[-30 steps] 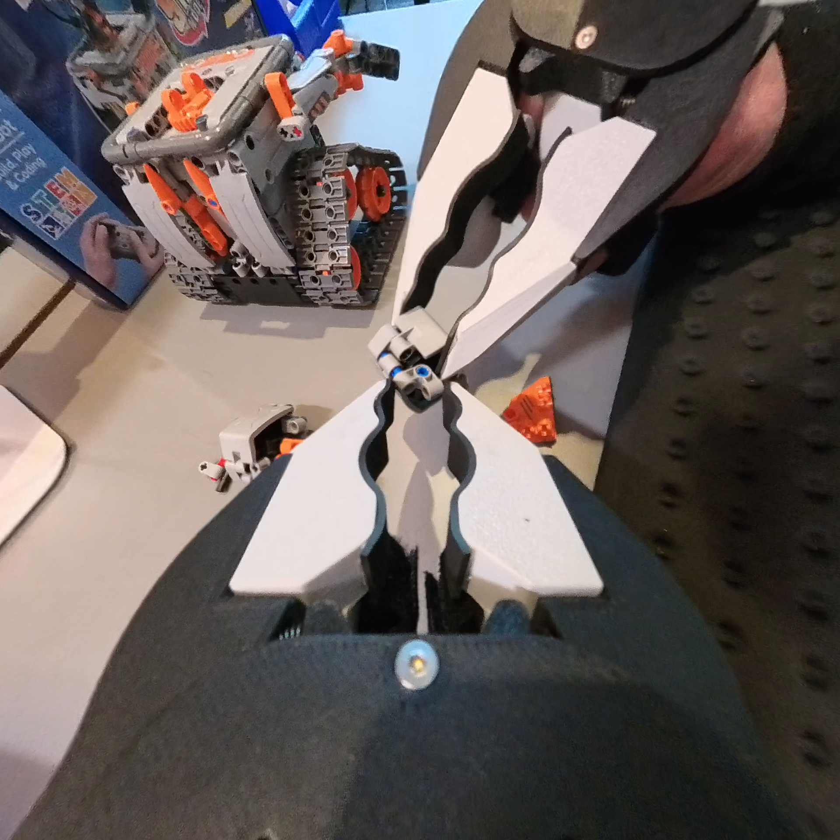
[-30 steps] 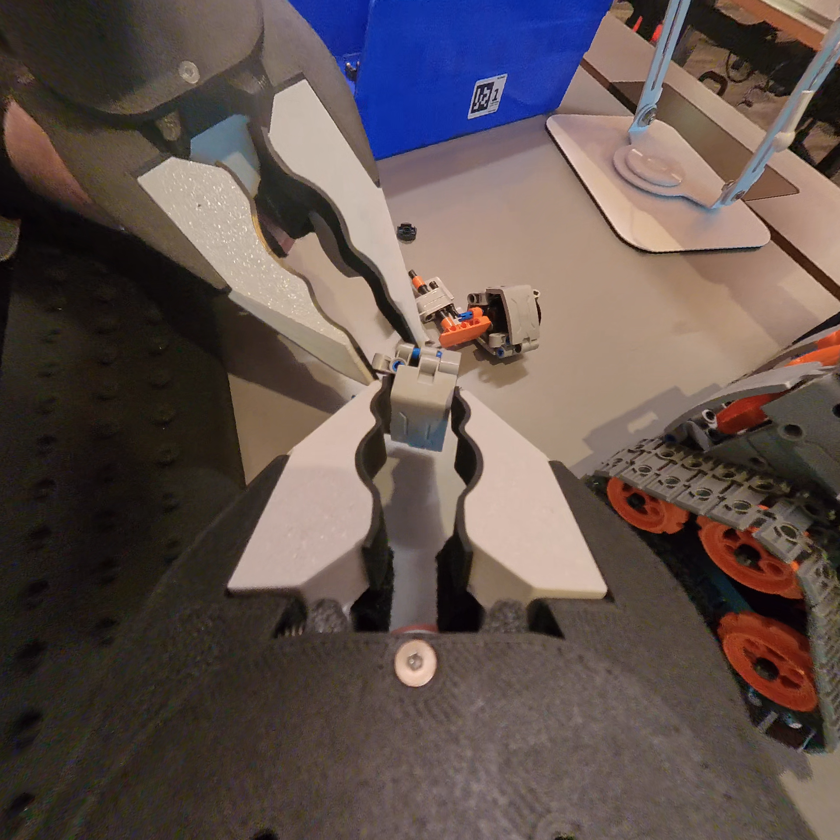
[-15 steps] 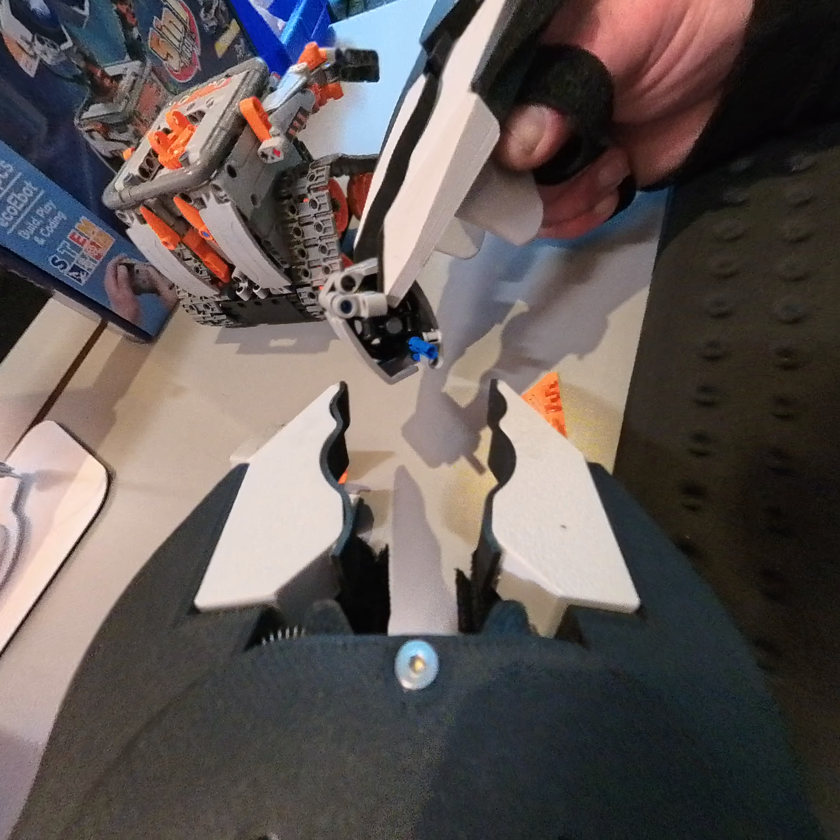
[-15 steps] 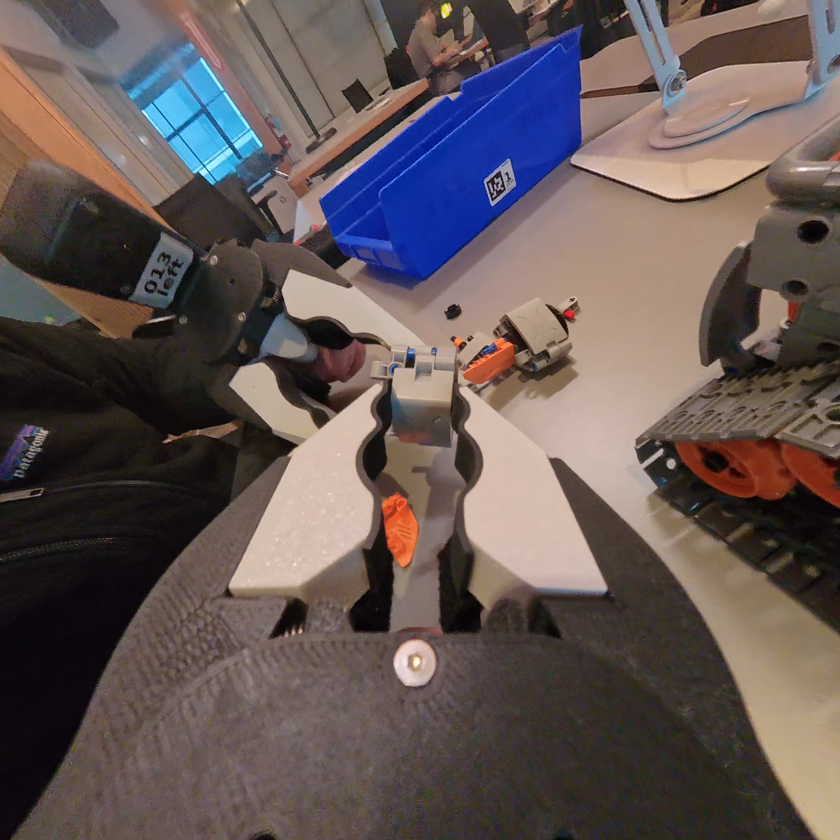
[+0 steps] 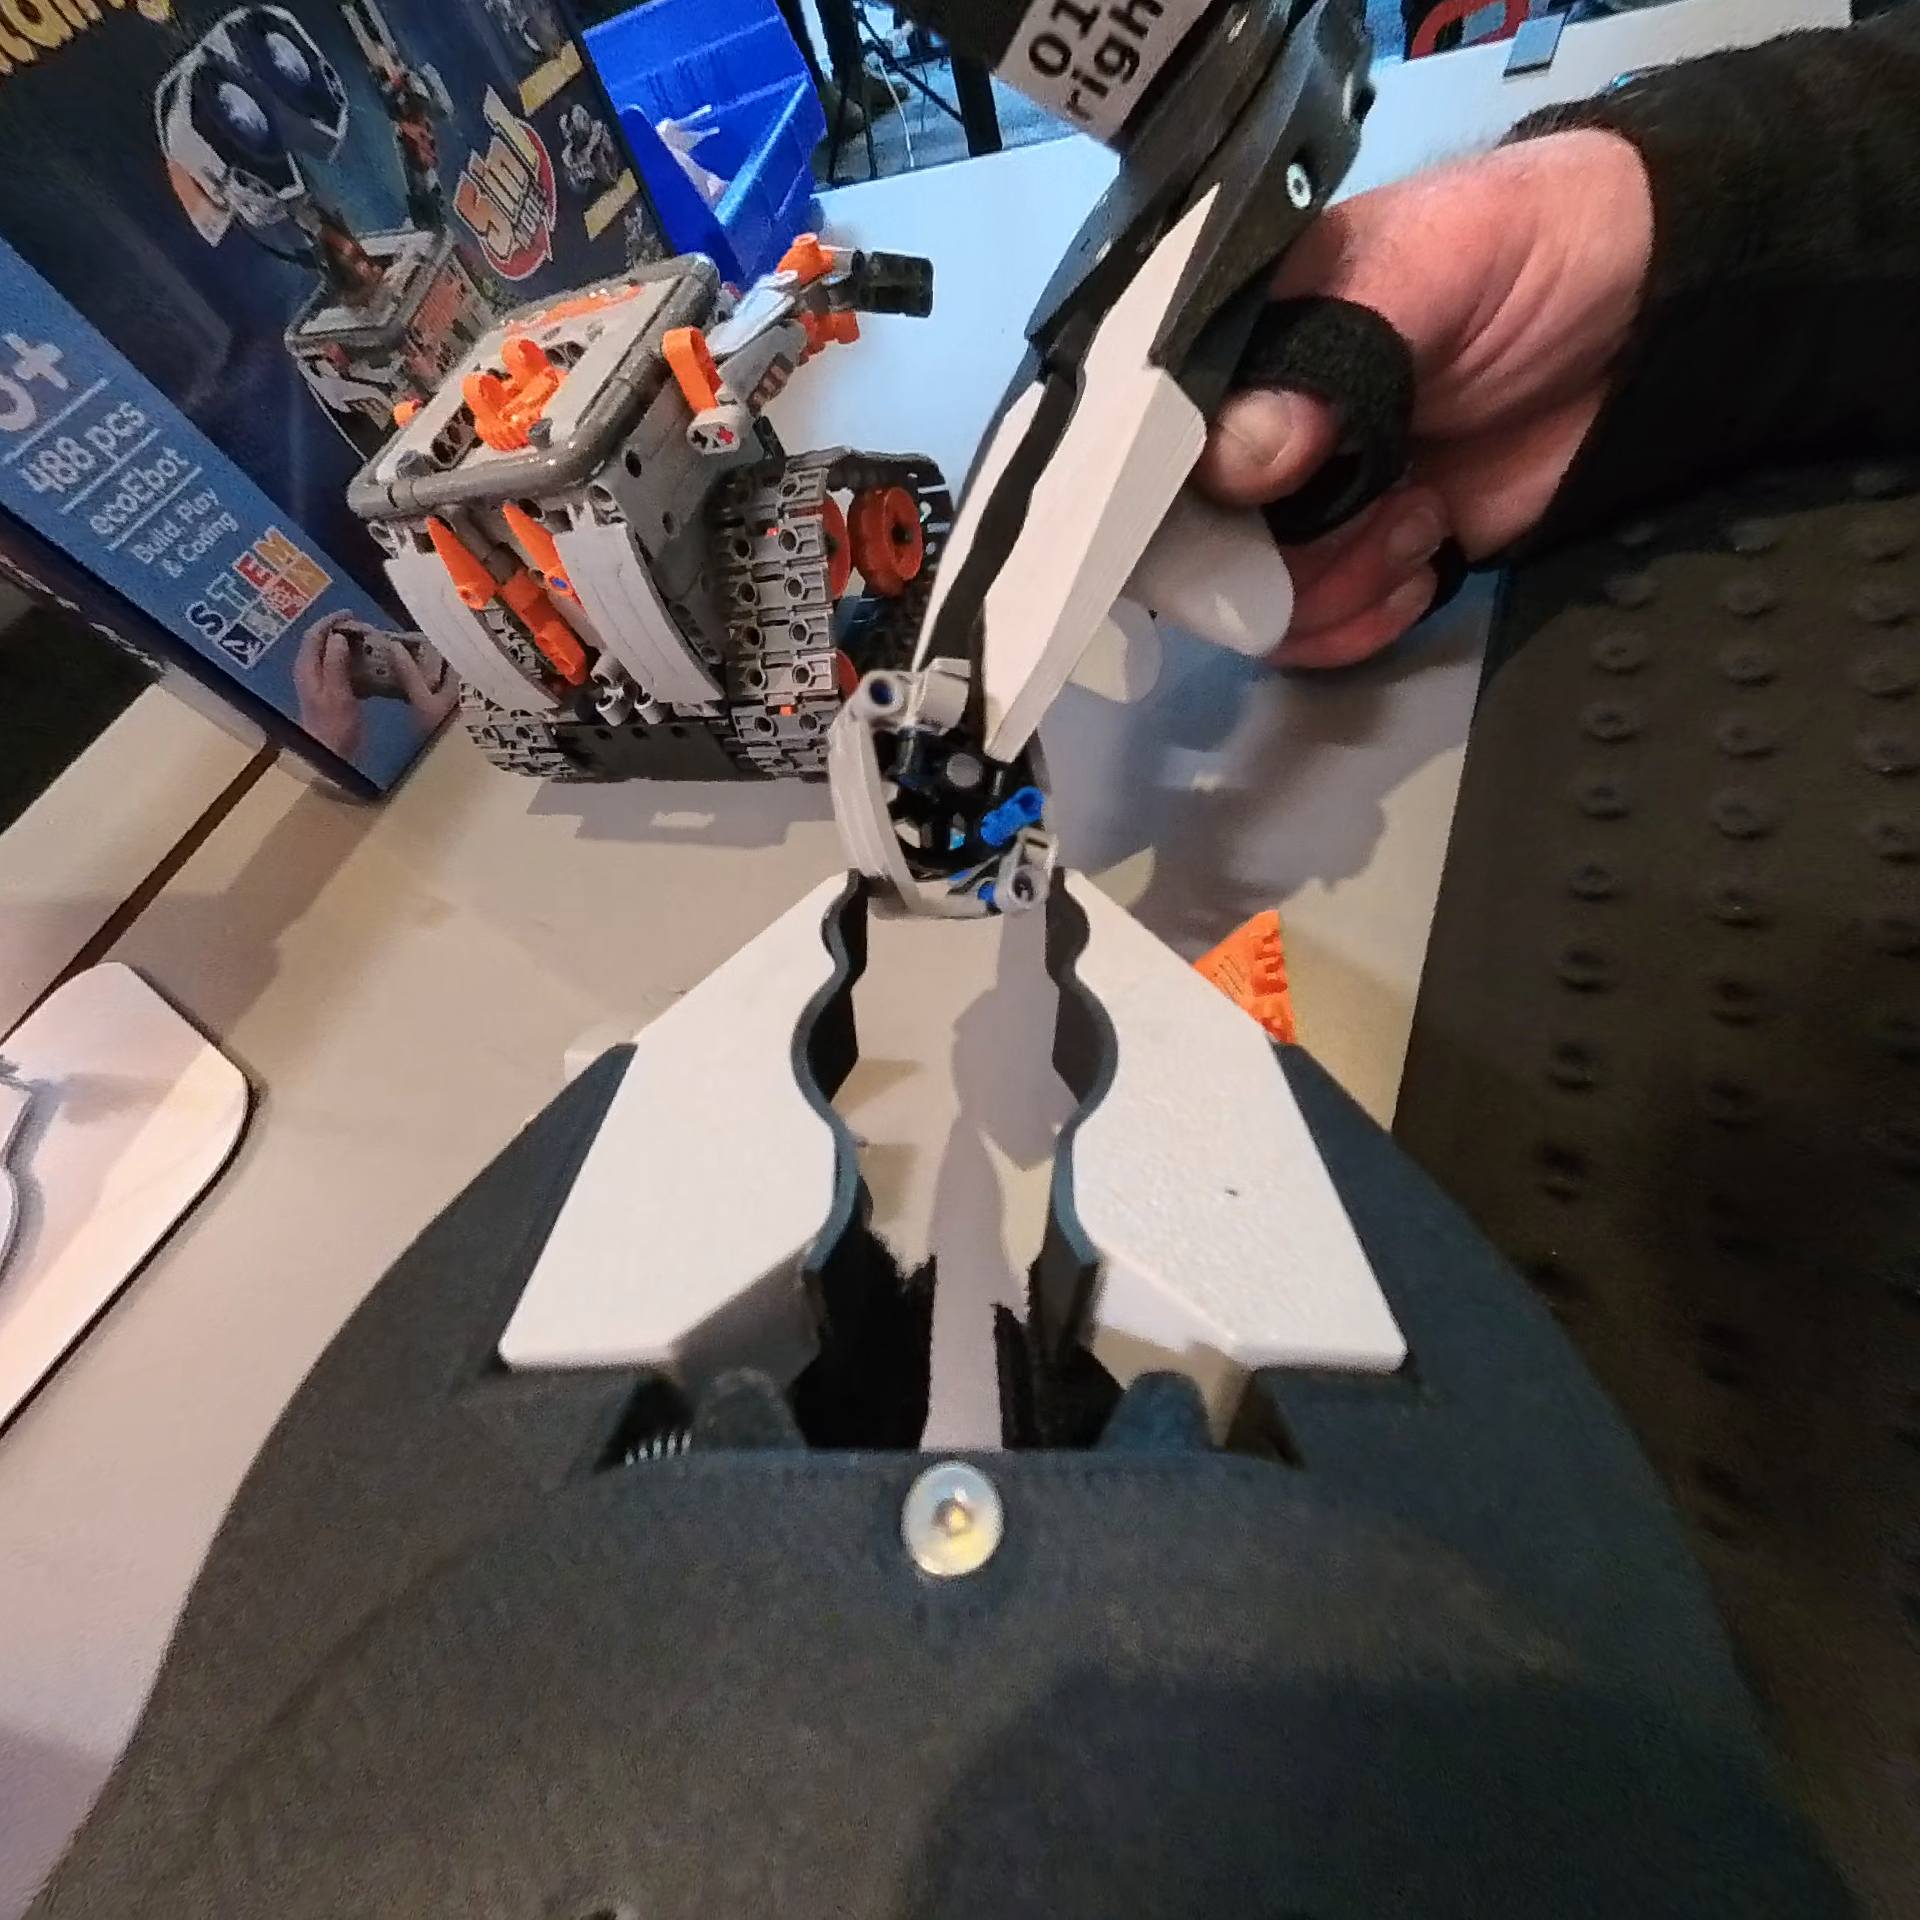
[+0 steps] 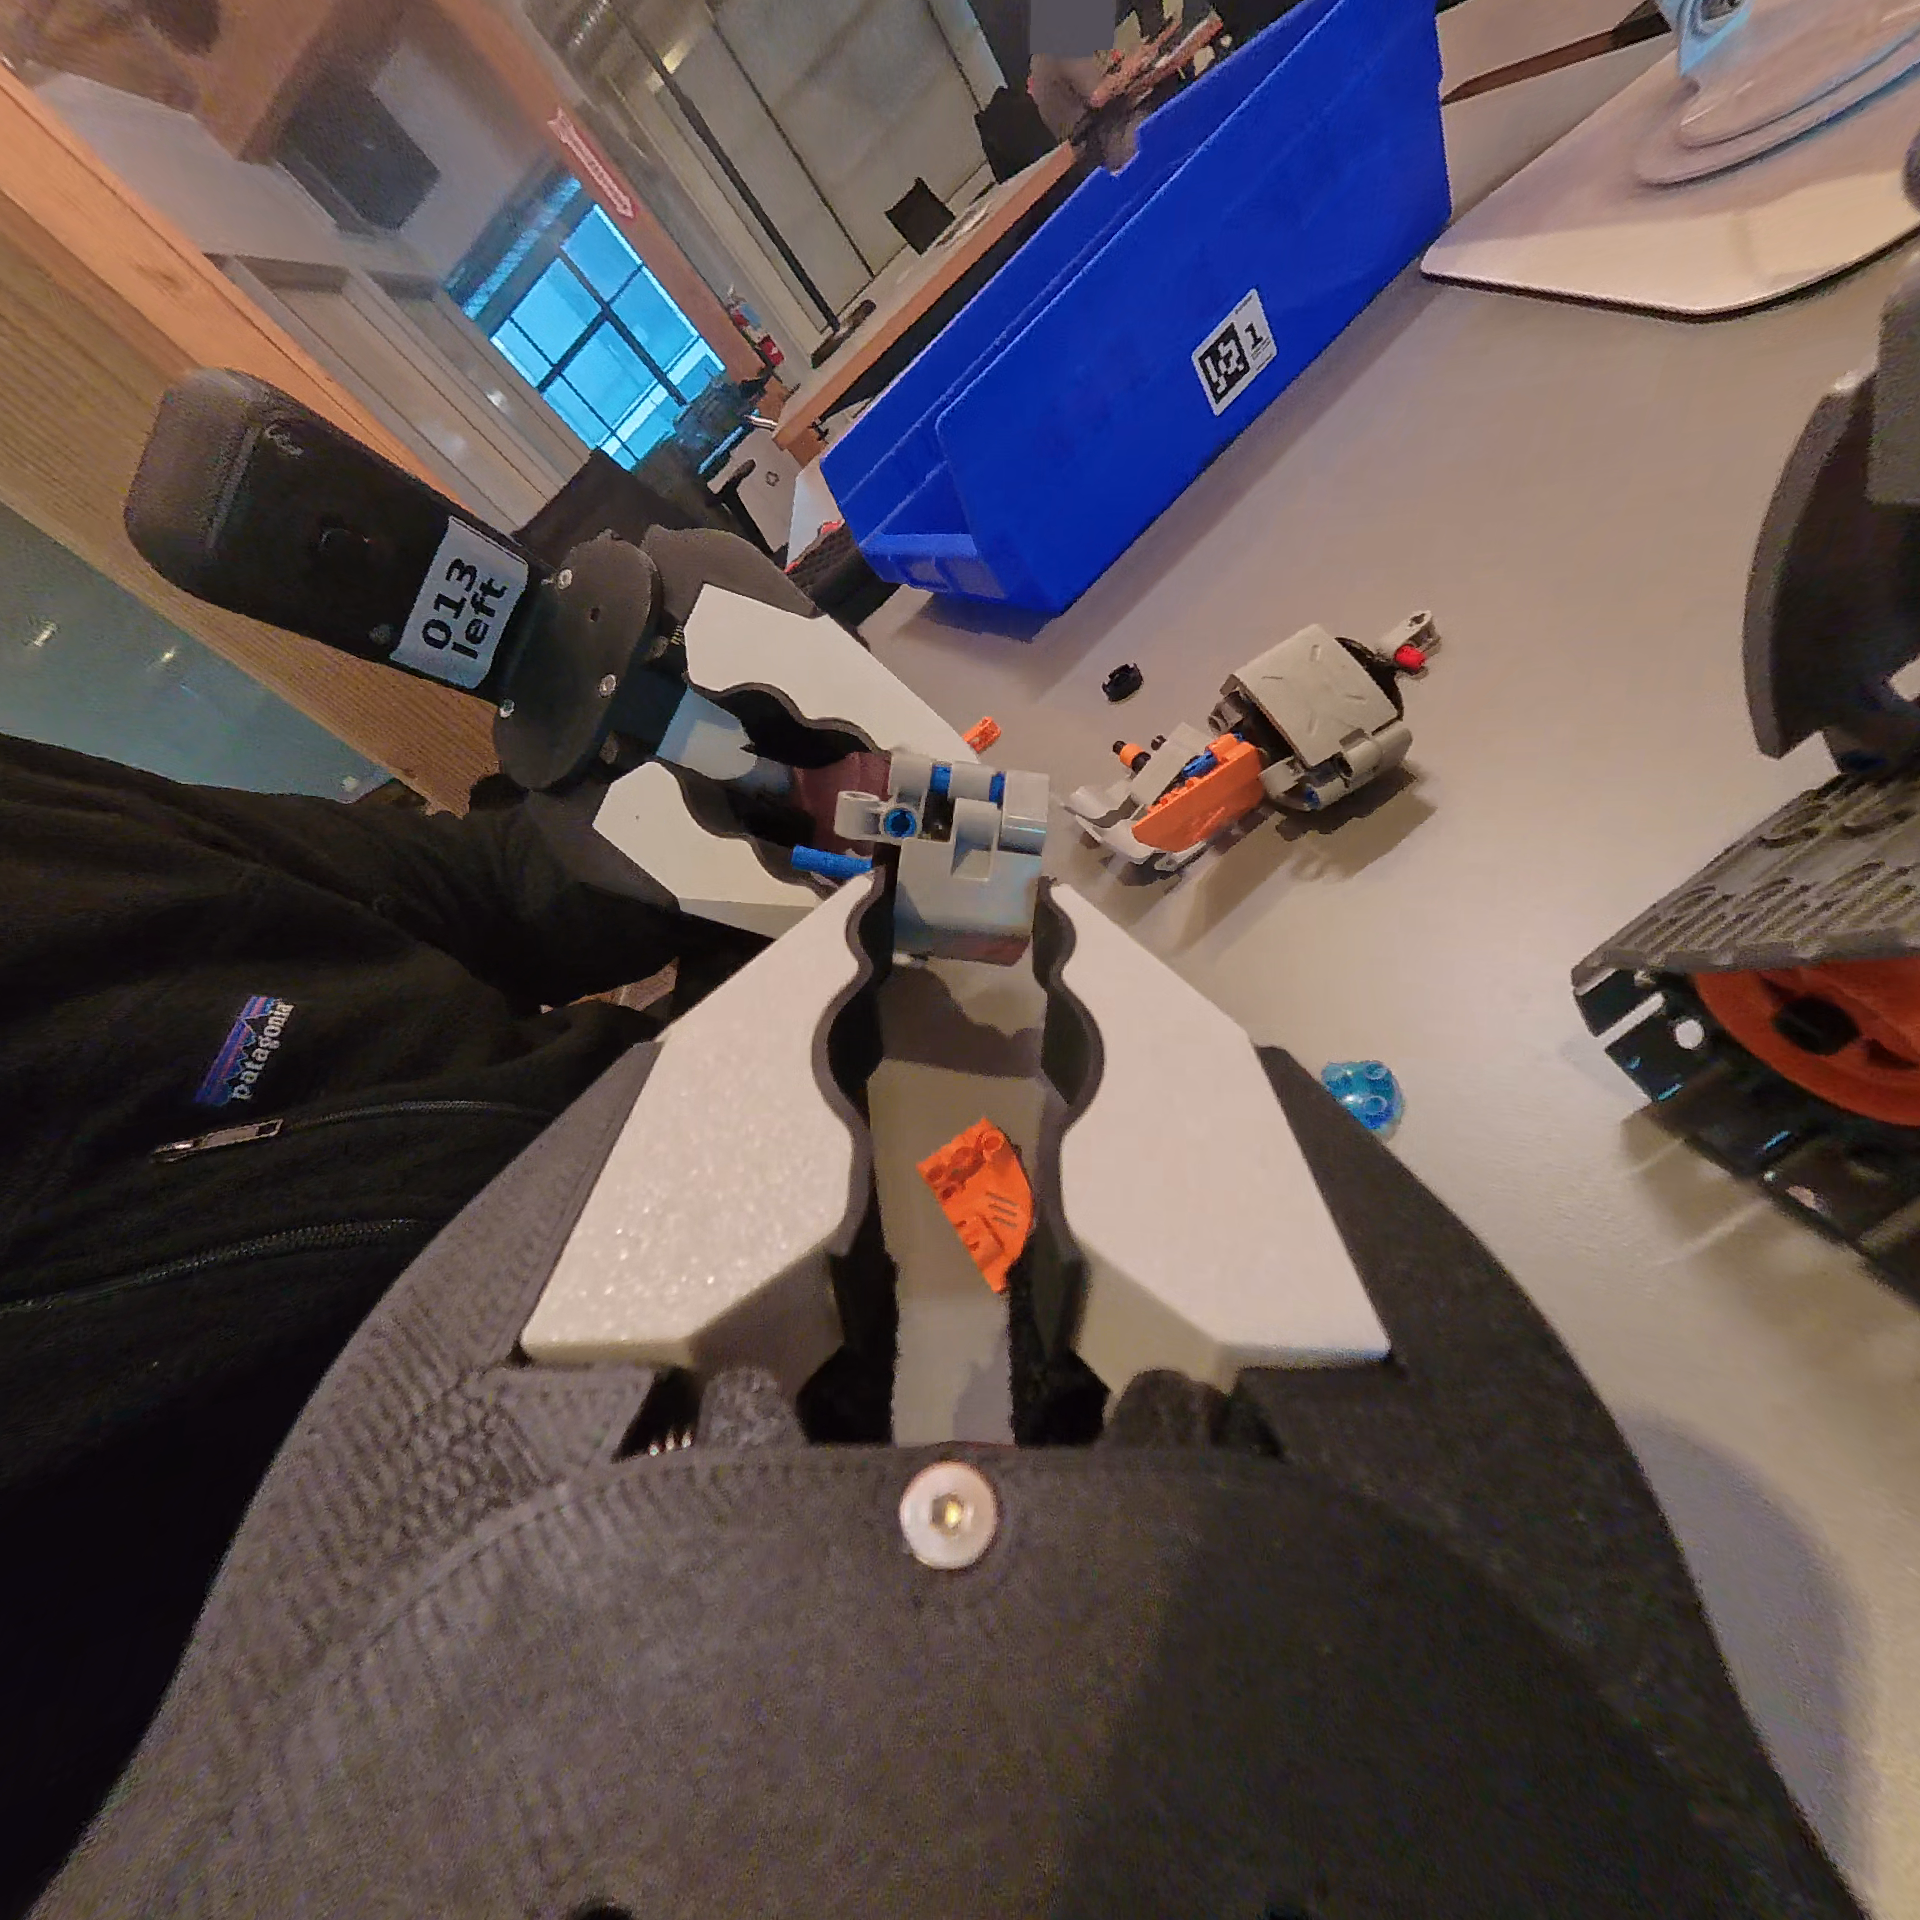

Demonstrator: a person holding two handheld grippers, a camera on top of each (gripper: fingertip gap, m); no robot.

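Note:
A small grey brick assembly (image 5: 940, 800) with blue pins and a black inside hangs above the grey table (image 5: 416, 935). My right gripper (image 6: 956, 904) is shut on its grey block (image 6: 961, 831); in the left wrist view the right gripper (image 5: 982, 717) comes down from above, held by a hand. My left gripper (image 5: 954, 888) has its tips on either side of the assembly's lower end, touching it. In the right wrist view the left gripper's fingers (image 6: 790, 665) reach the assembly from the left.
A grey-and-orange tracked robot model (image 5: 644, 540) stands behind, by a printed box (image 5: 156, 416). An orange wedge piece (image 6: 977, 1195), a clear blue round piece (image 6: 1363, 1093), a grey-orange sub-assembly (image 6: 1278, 738) and a blue bin (image 6: 1143, 343) are on the table. A white stand base (image 5: 94, 1143) lies left.
My left gripper opened and let go, then narrowed again onto the assembly's lower end. My right gripper lifted and turned the assembly, so its hollow black side faces the left camera.

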